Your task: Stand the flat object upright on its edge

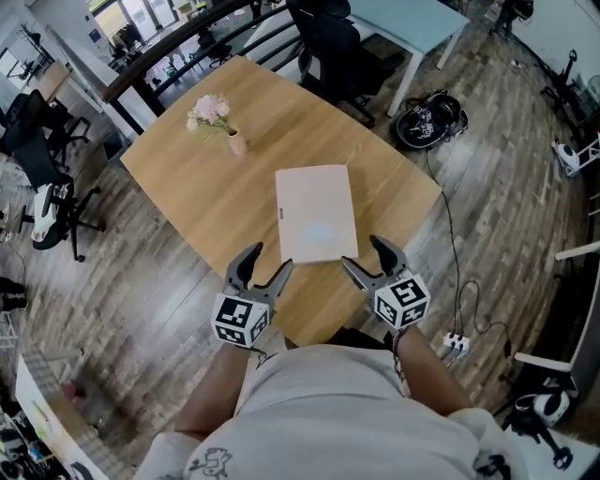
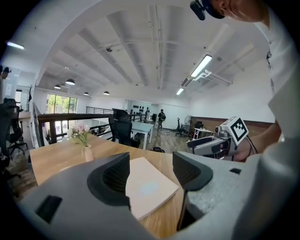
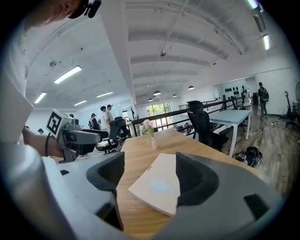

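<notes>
A flat pale pink book (image 1: 316, 213) lies face down on the wooden table (image 1: 216, 197), its near edge close to the table's front edge. My left gripper (image 1: 263, 263) is open, held just short of the book's near left corner, with nothing between its fingers. My right gripper (image 1: 372, 256) is open at the near right corner, also holding nothing. In the left gripper view the book (image 2: 149, 188) shows through the open jaws. In the right gripper view the book (image 3: 158, 186) lies flat between and beyond the jaws.
A small vase of pink flowers (image 1: 217, 120) stands at the table's far left. Black office chairs (image 1: 328, 47) and a light blue table (image 1: 412, 23) stand behind. A black bag (image 1: 429, 120) and a power strip (image 1: 454, 342) lie on the wooden floor to the right.
</notes>
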The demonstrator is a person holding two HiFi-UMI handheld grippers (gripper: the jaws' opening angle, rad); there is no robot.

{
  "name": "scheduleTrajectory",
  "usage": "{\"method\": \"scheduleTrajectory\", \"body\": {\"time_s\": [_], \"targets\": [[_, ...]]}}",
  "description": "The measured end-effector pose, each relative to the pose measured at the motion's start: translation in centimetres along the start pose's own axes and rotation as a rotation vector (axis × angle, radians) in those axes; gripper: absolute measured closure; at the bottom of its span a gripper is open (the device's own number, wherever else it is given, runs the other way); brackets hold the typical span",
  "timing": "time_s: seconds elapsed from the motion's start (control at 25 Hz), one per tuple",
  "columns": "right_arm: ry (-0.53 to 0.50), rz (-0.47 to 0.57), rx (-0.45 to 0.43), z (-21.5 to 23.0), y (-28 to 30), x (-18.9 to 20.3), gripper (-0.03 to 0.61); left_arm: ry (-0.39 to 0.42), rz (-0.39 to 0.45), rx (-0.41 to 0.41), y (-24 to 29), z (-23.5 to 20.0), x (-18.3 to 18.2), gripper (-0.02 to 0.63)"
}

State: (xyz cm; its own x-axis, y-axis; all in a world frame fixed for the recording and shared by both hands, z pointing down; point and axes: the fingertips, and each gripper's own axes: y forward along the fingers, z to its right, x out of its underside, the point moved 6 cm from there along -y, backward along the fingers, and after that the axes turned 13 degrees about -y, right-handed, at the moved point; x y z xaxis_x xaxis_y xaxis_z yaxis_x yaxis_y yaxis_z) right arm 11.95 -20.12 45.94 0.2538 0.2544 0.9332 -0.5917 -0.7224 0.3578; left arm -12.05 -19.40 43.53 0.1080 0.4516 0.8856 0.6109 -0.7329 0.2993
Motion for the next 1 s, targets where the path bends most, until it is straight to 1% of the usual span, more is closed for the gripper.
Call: {"method": "scheduleTrajectory", "body": {"time_s": [0.08, 0.24, 0.48, 0.72, 1.0], "targets": [[0.011, -0.021, -0.017, 0.8, 0.7, 0.8, 0.227, -0.004, -0.02, -0.008, 1.0, -0.2, 0.3, 0.337], [0.044, -0.074, -0.068, 2.4, 2.6, 3.1, 0.222, -0.087, -0.06, -0.017, 3.5, -1.5, 1.5, 0.337], [0.102, -0.143, -0.108, 5.1, 5.2, 6.3, 0.215, -0.166, -0.145, -0.058, 6.9, -3.6, 4.1, 0.337], [0.158, -0.212, -0.134, 7.2, 8.8, 9.4, 0.209, -0.188, -0.236, -0.099, 10.0, -6.7, 7.0, 0.337], [0.212, -0.291, -0.154, 9.1, 12.5, 13.0, 0.207, -0.216, -0.321, -0.144, 13.9, -10.6, 9.5, 0.333]]}}
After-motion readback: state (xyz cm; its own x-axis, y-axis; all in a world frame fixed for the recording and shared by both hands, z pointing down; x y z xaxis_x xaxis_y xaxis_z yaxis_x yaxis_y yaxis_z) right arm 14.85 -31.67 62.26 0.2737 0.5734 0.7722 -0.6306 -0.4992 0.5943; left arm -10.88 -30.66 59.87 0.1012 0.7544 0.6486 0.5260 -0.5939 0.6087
